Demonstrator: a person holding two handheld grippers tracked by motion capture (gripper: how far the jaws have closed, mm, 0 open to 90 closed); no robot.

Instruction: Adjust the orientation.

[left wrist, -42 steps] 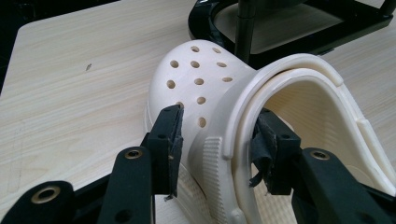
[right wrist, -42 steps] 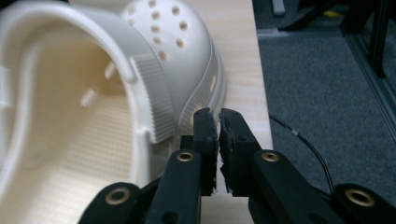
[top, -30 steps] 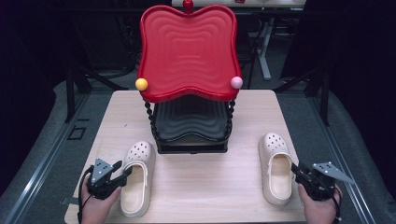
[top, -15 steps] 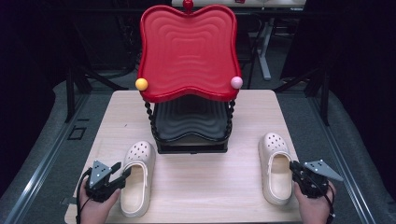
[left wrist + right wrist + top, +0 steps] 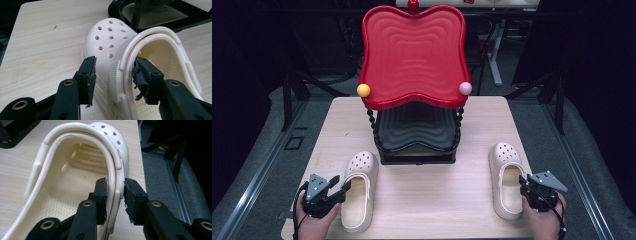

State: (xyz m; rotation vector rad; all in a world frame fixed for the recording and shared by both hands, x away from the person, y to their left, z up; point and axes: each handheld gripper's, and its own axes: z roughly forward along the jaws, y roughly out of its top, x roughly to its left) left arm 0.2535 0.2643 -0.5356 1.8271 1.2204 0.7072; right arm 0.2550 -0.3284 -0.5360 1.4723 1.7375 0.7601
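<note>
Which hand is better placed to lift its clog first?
Right, probably: the right gripper pinches the right clog wall closely. The left gripper straddles the left clog with a gap.

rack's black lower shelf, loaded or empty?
Empty. In the high view the black lower shelf shows bare ribbed surface under the red top tray; both clogs, left and right, sit on the table.
</note>
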